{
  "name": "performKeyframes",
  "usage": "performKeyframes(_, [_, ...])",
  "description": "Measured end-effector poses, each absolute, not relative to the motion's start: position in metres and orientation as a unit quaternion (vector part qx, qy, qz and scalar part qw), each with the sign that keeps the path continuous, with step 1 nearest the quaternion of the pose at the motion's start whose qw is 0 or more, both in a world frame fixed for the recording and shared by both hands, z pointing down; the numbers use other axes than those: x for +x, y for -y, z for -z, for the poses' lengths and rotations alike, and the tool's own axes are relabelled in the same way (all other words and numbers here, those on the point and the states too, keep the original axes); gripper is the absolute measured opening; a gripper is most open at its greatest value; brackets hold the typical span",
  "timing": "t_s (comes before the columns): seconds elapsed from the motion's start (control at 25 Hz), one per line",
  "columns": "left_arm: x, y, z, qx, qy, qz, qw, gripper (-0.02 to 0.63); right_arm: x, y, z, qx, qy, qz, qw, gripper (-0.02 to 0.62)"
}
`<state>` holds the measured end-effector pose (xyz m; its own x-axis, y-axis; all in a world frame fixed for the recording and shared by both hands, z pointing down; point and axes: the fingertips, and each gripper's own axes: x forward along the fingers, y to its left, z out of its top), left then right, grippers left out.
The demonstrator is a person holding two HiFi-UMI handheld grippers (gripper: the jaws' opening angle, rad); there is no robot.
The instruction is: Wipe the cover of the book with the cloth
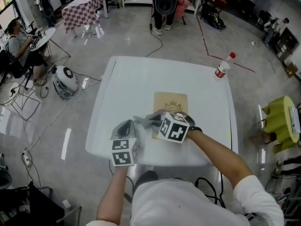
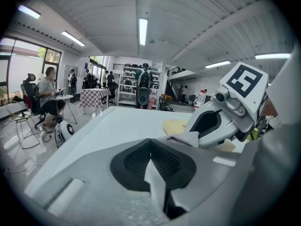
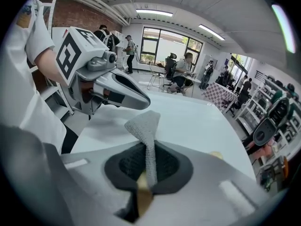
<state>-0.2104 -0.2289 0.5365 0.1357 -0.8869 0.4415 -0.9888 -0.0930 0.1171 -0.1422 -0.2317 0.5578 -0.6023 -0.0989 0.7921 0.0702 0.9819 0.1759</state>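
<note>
On the white table (image 1: pixel 136 84), a red-capped bottle (image 1: pixel 223 67) stands at the far right corner; a checkered table (image 1: pixel 82 8) sits far left.

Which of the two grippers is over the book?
The right gripper: it sits over the book's near part, while the left gripper is over bare table.

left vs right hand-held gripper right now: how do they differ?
Place: the left hand-held gripper is over bare table, left of the book; the right hand-held gripper is over the book's near edge.
Aim: the left one points away from the person; the right one points sideways, toward the left one.
Shared: each has its jaws shut on the cloth, which runs between them.
</note>
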Motion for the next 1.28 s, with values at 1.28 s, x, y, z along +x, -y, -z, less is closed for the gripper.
performKeyframes(1.28, [-0.161, 0.174, -0.508, 0.743, 0.630, -0.132, 0.181, 0.006, -0.083, 0.159, -0.522, 0.117, 0.941, 0.002, 0.318, 0.017])
